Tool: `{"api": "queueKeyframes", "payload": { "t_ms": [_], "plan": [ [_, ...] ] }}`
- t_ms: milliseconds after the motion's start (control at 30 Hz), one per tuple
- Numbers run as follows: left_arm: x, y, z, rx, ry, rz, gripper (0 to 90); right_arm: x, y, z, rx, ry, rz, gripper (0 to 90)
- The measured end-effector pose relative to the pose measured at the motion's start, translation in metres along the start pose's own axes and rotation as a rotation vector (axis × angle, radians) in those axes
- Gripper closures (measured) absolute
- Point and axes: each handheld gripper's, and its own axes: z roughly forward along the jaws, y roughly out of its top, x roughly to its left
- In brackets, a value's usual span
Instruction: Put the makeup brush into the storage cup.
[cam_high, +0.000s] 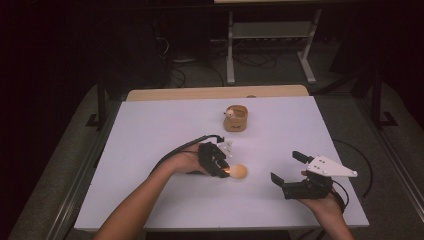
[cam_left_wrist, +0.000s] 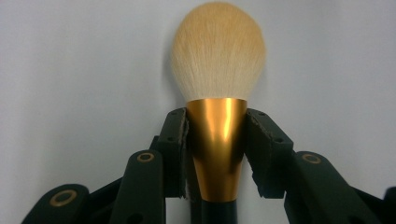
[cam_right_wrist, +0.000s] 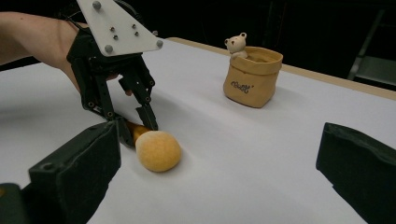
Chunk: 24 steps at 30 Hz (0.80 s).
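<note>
A makeup brush (cam_left_wrist: 217, 60) with a fluffy cream head and a gold ferrule lies on the white table (cam_high: 165, 130), its head pointing right. My left gripper (cam_high: 223, 170) is shut on the gold ferrule, with both pads pressed against its sides (cam_left_wrist: 217, 119). In the right gripper view the brush (cam_right_wrist: 158, 150) rests low on the table with the left gripper (cam_right_wrist: 140, 130) tilted down over it. My right gripper (cam_high: 285, 166) stands open to the right of the brush, a hand's width away, and its jaws (cam_right_wrist: 217, 172) hold nothing.
A tan fabric pouch (cam_high: 236, 118) with a small bear figure (cam_right_wrist: 236, 45) on its rim stands upright at the back centre of the table. A wooden strip (cam_high: 215, 92) runs along the far edge. Cables trail from both grippers.
</note>
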Motion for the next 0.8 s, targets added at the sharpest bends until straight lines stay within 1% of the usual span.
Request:
{"api": "queueKeyframes", "payload": {
  "t_ms": [233, 267, 333, 800],
  "plan": [
    [-0.0001, 0.0002, 0.0001, -0.002, 0.0, -0.004, 61.4, 0.0002, 0.0, -0.0003, 0.003, 0.001, 0.006, 0.0],
    [0.0002, 0.0001, 0.0, -0.003, -0.002, -0.004, 61.5, -0.0005, 0.0, 0.0002, -0.002, -0.001, -0.006, 0.0],
    [0.0006, -0.0001, -0.0002, -0.005, -0.005, -0.01, 61.6, -0.0004, -0.0001, 0.0008, -0.002, -0.001, -0.008, 0.0],
    [0.0012, 0.0, -0.0026, -0.006, -0.001, -0.016, 61.8, -0.0007, -0.0002, 0.0006, 0.0, -0.002, -0.005, 0.0]
  ]
}}
